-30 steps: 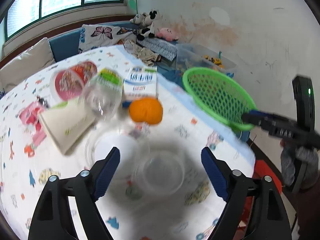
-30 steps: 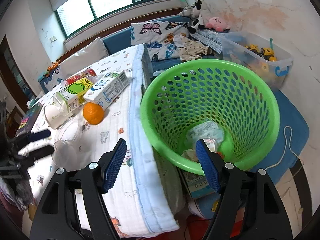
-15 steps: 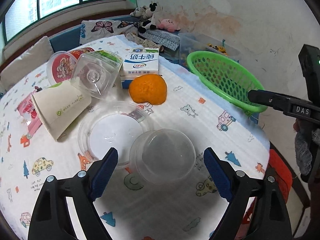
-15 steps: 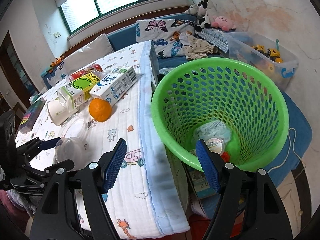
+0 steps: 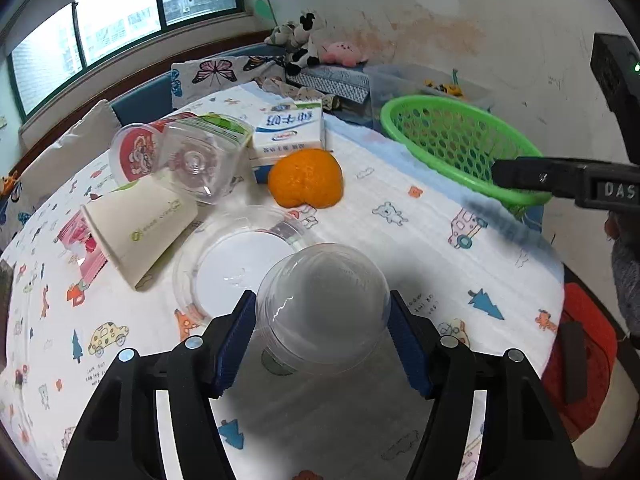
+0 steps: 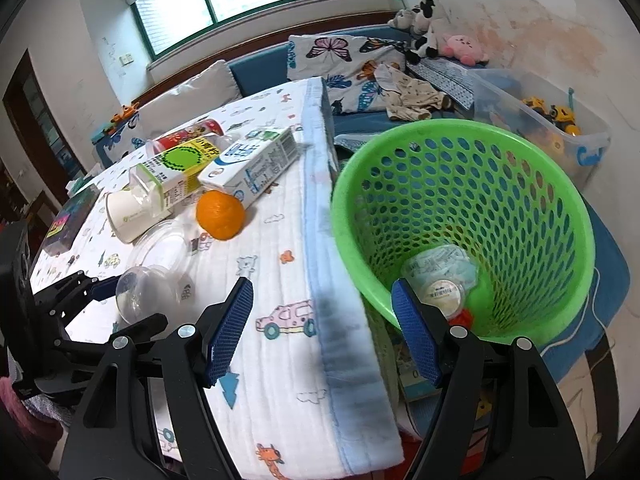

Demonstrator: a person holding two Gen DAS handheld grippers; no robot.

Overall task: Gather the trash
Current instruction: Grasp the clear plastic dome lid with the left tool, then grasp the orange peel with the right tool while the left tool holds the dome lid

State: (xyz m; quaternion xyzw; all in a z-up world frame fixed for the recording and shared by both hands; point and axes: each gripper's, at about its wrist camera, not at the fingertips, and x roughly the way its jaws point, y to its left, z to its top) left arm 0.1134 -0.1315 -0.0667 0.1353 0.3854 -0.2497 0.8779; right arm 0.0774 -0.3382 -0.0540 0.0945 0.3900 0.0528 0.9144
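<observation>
My left gripper [image 5: 322, 334] is shut on a clear plastic cup [image 5: 322, 306], its blue pads against both sides; the cup also shows in the right wrist view [image 6: 148, 294]. My right gripper [image 6: 322, 330] is open and empty, over the table edge beside the green mesh basket [image 6: 460, 224], which holds a few pieces of trash [image 6: 440, 280]. The basket shows at the right in the left wrist view [image 5: 460, 148]. On the table lie an orange [image 5: 306, 178], a milk carton [image 5: 290, 132], a paper cup [image 5: 138, 226], a clear lid [image 5: 236, 264] and another clear cup [image 5: 196, 160].
A red-lidded tub [image 5: 132, 152] and a green juice carton [image 6: 176, 172] lie at the back of the cartoon-print tablecloth [image 5: 420, 248]. A sofa with cushions [image 6: 340, 60], plush toys [image 6: 440, 36] and a plastic toy bin [image 6: 552, 120] stand behind the basket.
My left gripper moved forward around the clear cup and closed on it. The right gripper shifted slightly, staying open beside the basket.
</observation>
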